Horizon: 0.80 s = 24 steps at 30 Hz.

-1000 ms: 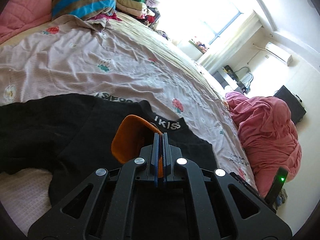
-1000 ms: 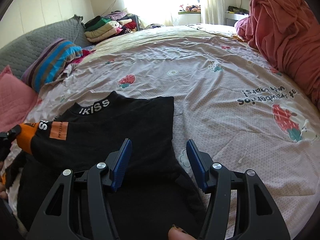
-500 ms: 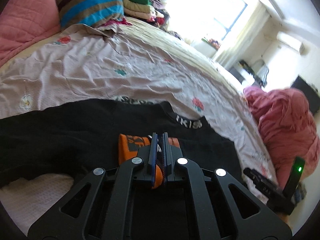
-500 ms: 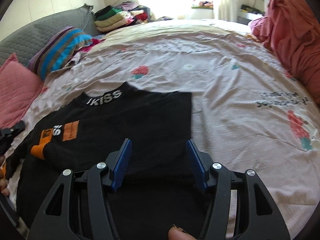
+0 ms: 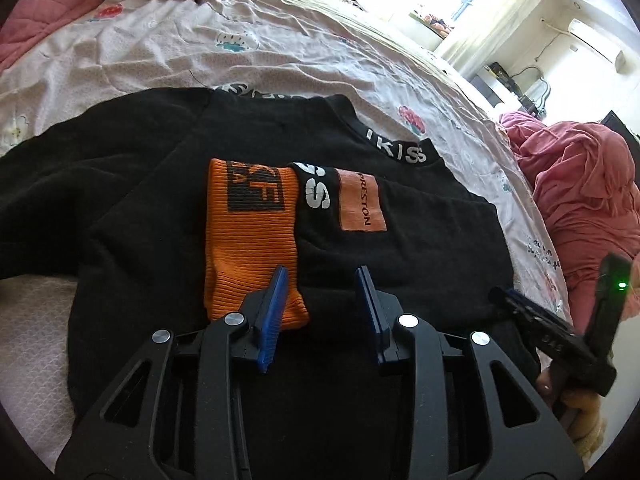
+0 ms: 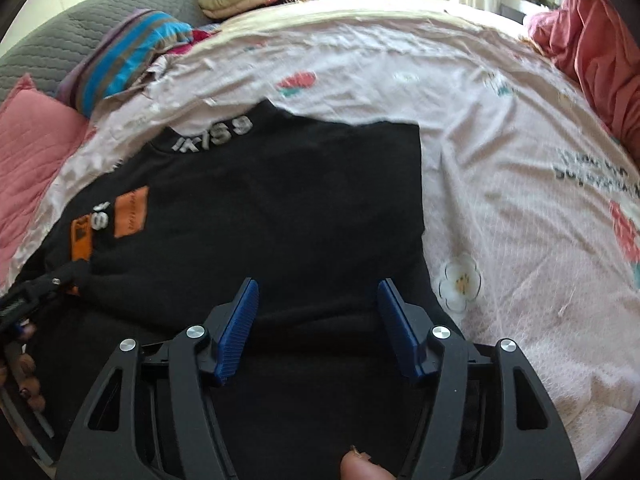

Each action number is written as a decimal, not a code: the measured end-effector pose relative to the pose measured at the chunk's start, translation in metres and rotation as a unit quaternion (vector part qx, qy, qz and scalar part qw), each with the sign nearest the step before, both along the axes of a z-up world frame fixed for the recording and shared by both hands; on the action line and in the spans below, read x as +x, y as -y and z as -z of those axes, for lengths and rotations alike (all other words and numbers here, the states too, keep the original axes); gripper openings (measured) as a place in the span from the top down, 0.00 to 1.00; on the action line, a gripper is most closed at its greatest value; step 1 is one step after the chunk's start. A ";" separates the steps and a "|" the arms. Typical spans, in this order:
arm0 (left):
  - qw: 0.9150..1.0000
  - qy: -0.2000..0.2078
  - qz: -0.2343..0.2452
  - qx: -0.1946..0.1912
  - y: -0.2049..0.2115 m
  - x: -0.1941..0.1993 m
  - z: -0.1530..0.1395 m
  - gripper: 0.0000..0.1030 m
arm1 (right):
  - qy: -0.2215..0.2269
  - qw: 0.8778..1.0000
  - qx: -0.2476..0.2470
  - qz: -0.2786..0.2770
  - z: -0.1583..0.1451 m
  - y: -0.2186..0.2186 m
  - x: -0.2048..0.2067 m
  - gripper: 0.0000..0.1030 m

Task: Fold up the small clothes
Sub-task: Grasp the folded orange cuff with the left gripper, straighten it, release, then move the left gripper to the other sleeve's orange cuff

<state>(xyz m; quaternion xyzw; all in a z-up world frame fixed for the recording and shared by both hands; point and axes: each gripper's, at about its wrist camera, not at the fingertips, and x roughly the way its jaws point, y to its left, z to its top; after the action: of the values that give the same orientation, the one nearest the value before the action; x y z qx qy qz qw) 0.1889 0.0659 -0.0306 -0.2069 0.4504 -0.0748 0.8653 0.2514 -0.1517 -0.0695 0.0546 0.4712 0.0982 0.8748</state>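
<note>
Left wrist view: left gripper (image 5: 322, 280) jaws have just been opening, now narrowly parted, nothing pinched. Orange cuff (image 5: 250, 236) lies flat on the black top (image 5: 420, 240), its near corner under the left jaw tip; bare black cloth between the jaws. Collar ahead right of the jaws; top's right edge runs beyond the right jaw, bedsheet (image 5: 168, 52) open past it. Right gripper (image 5: 552, 336) low at the right.

Right wrist view: right gripper (image 6: 316, 292) jaws have just been opening, moderately wide, empty, over the top (image 6: 288, 208). Straight folded edge just right of the right jaw; clear bedsheet (image 6: 500, 152) beyond. Cuff (image 6: 82, 240) far left, by the left gripper (image 6: 36, 292).
</note>
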 end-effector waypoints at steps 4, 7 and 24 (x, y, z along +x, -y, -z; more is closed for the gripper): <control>1.000 0.006 -0.002 0.000 -0.001 -0.005 -0.003 0.73 | 0.008 1.000 0.008 -0.004 -0.002 -0.001 -0.005 0.34; 1.000 0.019 -0.004 0.002 -0.002 -0.010 -0.009 0.60 | 0.018 1.000 0.024 0.000 -0.007 0.003 -0.011 0.26; 0.997 0.063 -0.043 -0.015 -0.021 -0.027 -0.034 0.09 | 0.042 0.998 0.051 0.014 -0.026 -0.003 -0.017 0.06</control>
<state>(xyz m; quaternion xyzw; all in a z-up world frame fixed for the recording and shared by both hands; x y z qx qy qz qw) 0.1620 0.0871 0.0034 -0.2334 0.3846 -0.0574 0.8913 0.2346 -0.1489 -0.0437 0.1021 0.4279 0.1119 0.8910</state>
